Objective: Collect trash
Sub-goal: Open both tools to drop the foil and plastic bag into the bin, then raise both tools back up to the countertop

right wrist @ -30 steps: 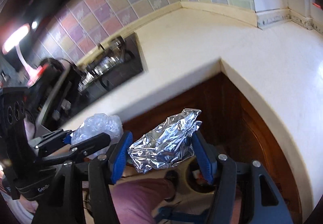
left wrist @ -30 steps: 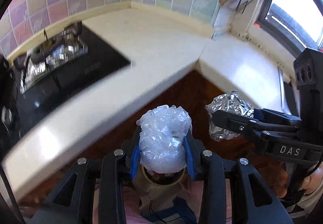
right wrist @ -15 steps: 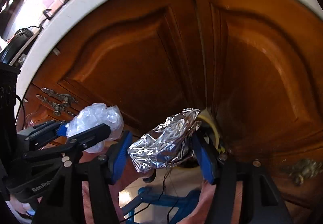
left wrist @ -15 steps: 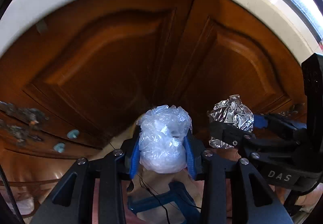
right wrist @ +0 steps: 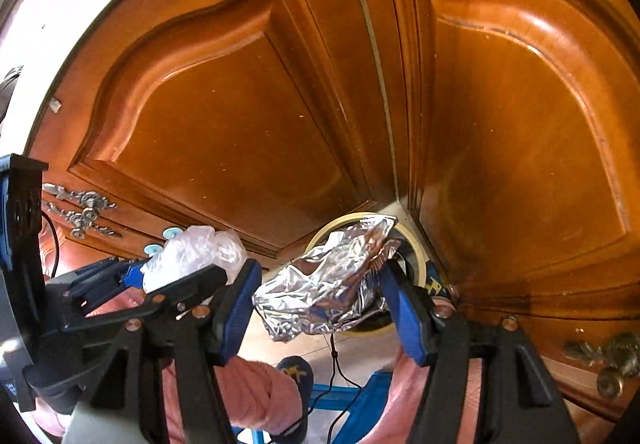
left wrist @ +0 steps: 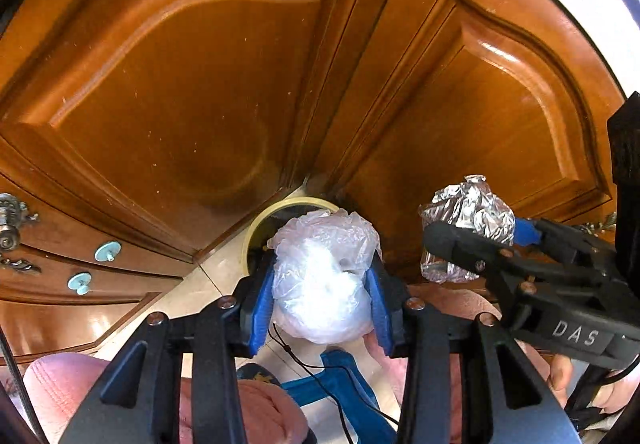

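Note:
My left gripper (left wrist: 320, 296) is shut on a crumpled clear plastic wad (left wrist: 324, 276). My right gripper (right wrist: 324, 296) is shut on a crumpled foil ball (right wrist: 332, 280). Both hang above a round bin with a pale yellow rim (left wrist: 256, 232), standing on the floor in the cabinet corner; the rim also shows in the right wrist view (right wrist: 416, 244). In the left wrist view the foil ball (left wrist: 468, 219) and right gripper sit to the right. In the right wrist view the plastic wad (right wrist: 196, 252) sits to the left.
Brown wooden cabinet doors (left wrist: 192, 83) meet in a corner behind the bin. Drawers with metal handles (right wrist: 80, 207) are at the left. Pale floor tiles (left wrist: 188, 296), pink-clad legs (right wrist: 248, 388) and a blue frame (left wrist: 332, 376) with a thin cable lie below.
Both grippers have dropped from countertop height down in front of the cabinet doors, still holding the trash. The bin's rim has come into view under them.

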Available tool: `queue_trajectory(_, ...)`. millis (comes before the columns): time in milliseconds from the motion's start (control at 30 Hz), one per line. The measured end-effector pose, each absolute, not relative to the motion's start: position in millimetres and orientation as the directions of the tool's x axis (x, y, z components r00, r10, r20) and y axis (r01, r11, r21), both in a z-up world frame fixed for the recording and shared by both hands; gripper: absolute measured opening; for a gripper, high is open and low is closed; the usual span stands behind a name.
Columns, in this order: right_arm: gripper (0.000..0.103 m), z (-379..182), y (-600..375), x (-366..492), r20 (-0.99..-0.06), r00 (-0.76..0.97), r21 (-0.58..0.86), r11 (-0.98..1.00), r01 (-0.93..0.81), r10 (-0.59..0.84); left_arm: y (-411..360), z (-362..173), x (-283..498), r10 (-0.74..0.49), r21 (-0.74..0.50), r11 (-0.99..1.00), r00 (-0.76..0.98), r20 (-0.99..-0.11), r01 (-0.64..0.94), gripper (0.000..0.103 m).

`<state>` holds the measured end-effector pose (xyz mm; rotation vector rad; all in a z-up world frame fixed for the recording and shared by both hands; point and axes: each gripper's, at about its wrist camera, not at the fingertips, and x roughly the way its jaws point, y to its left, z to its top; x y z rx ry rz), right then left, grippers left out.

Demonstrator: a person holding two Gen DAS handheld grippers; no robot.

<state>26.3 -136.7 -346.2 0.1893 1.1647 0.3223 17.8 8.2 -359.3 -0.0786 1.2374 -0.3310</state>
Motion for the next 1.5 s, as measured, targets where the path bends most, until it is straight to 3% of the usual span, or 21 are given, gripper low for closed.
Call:
queue_trajectory(167, 0.064, -354.3, -133.6, 36.8, -0.88, 0.339, 0.309, 0.943, -0.121, 0.332, 11.4, -362.3, 28.1, -0.284, -0.239, 0.953, 0.284, -0.916, 0.185, 0.043)
queue_trajectory(267, 0.064, -363.7, -134.3, 42.6, -0.889, 0.325, 0.311, 0.946, -0.091, 0.323, 14.8, -367.2, 32.2, -0.281, -0.244, 0.956, 0.281, -0.918, 0.161, 0.052)
queue_trajectory(367, 0.064, -368.1, -135.7, 45.1, -0.897, 0.321, 0.299, 0.952, -0.068, 0.305, 20.2, -376.5, 37.0, -0.28, -0.254, 0.958, 0.268, -0.922, 0.13, 0.07)
queue_trajectory(433, 0.067, -367.8, -138.8, 45.9, -0.893, 0.325, 0.308, 0.949, -0.059, 0.31, 19.6, -379.0, 37.7, -0.282, -0.258, 0.958, 0.262, -0.923, 0.121, 0.089)
queue_trajectory(933, 0.068, -348.8, -145.6, 35.8, -0.87, 0.363, 0.328, 0.941, -0.077, 0.333, -6.0, -356.4, 23.0, -0.228, -0.163, 0.96, 0.294, -0.928, 0.227, 0.094)
queue_trajectory(1300, 0.068, -292.3, -156.4, 22.6, -0.818, 0.445, 0.36, 0.928, -0.098, 0.364, 8.1, -281.4, 15.3, -0.195, -0.118, 0.971, 0.402, -0.895, 0.21, 0.094)
queue_trajectory(1500, 0.068, -243.9, -149.9, 14.0, -0.79, 0.512, 0.3, 0.941, -0.155, 0.336, 9.8, -238.0, 14.0, -0.189, -0.097, 0.971, 0.456, -0.87, 0.217, 0.094)
